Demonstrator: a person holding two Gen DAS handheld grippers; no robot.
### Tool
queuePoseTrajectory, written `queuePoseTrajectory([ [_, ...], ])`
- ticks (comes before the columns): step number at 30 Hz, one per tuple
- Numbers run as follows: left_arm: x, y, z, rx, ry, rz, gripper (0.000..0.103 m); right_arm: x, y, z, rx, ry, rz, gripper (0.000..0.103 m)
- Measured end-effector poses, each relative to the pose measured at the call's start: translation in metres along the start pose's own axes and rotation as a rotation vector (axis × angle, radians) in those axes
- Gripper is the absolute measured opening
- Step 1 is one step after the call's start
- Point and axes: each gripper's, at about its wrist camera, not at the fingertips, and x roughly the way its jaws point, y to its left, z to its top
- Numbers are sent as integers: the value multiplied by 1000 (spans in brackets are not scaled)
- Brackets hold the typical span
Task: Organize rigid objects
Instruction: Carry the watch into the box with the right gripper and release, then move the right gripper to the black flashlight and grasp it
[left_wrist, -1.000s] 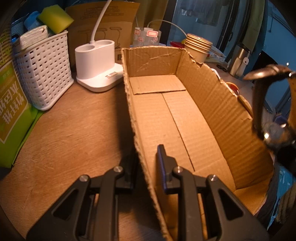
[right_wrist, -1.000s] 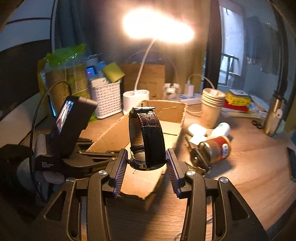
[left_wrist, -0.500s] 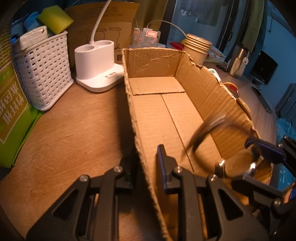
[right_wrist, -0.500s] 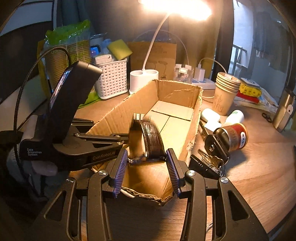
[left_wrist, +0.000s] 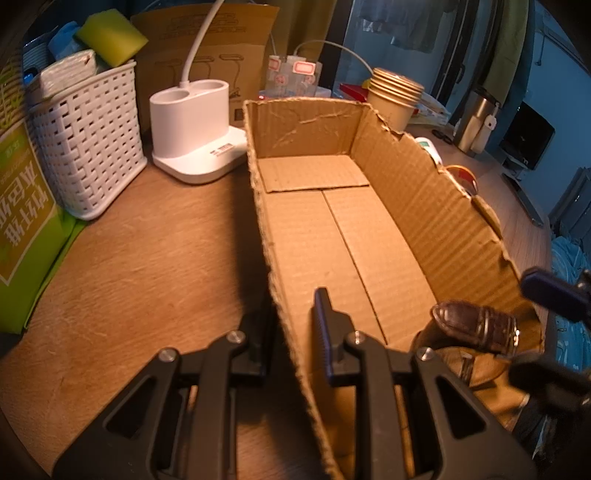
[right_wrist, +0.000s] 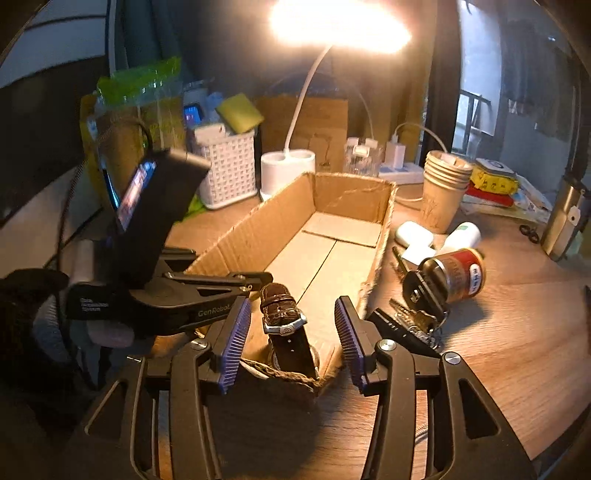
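An open cardboard box (left_wrist: 424, 206) lies lengthwise on the wooden desk. My left gripper (left_wrist: 290, 332) is shut on the box's left wall near its close end, and shows clamped there in the right wrist view (right_wrist: 255, 282). A dark brown leather watch (right_wrist: 284, 321) with a metal case rests inside the box's near end (right_wrist: 280, 221). My right gripper (right_wrist: 291, 325) straddles the watch with its jaws opening, and the blue pads stand clear of the strap on both sides. The left wrist view shows the watch (left_wrist: 476, 325) at lower right, between the right gripper's fingers (left_wrist: 550, 290).
Right of the box lie a key bunch (right_wrist: 417, 317), a toppled can (right_wrist: 458, 273), a white bottle (right_wrist: 461, 236) and a white case (right_wrist: 412, 234). Stacked paper cups (right_wrist: 445, 184) stand behind. A lamp base (left_wrist: 192, 129), white basket (left_wrist: 88, 136) and green package (left_wrist: 22, 229) sit left.
The right gripper came down with the watch into the box's near end. Its jaws have widened and the watch now sits free between them. The left gripper kept its hold on the wall.
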Motion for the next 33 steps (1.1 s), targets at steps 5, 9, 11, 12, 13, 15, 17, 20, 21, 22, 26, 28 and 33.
queuePoseTrajectory([
  [5, 0, 0, 0, 0, 0, 0, 22, -10, -19, -3, 53, -22, -33, 52],
  [9, 0, 0, 0, 0, 0, -1, 22, -14, -36, -5, 104, -34, -44, 52],
  [11, 0, 0, 0, -1, 0, -1, 22, -14, -42, -8, 119, -30, -59, 52],
  [12, 0, 0, 0, 0, 0, -1, 22, -14, -45, -8, 128, -30, -64, 52],
  [13, 0, 0, 0, -1, 0, -1, 22, -14, -48, -10, 134, -30, -67, 52],
  [15, 0, 0, 0, -1, 0, -1, 22, -14, -53, -11, 151, -30, -77, 52],
  [17, 0, 0, 0, 0, 0, -1, 22, -15, -56, -13, 155, -31, -82, 52],
  [20, 0, 0, 0, 0, 0, 0, 22, -13, -61, -15, 162, -26, -94, 52],
  [21, -1, 0, 0, 1, 0, 1, 22, -13, -64, -16, 168, -28, -109, 52],
  [22, 0, 0, 0, 1, 0, 1, 22, -12, -66, -17, 171, -27, -123, 52],
  [26, 0, 0, 0, 2, 0, 1, 22, -6, -71, -22, 173, -10, -167, 52],
  [28, 0, 0, 0, 1, 0, 1, 22, 0, -73, -24, 167, 2, -189, 52],
  [33, 0, 0, 0, 2, 0, 1, 22, 21, -78, -33, 161, 58, -206, 52],
])
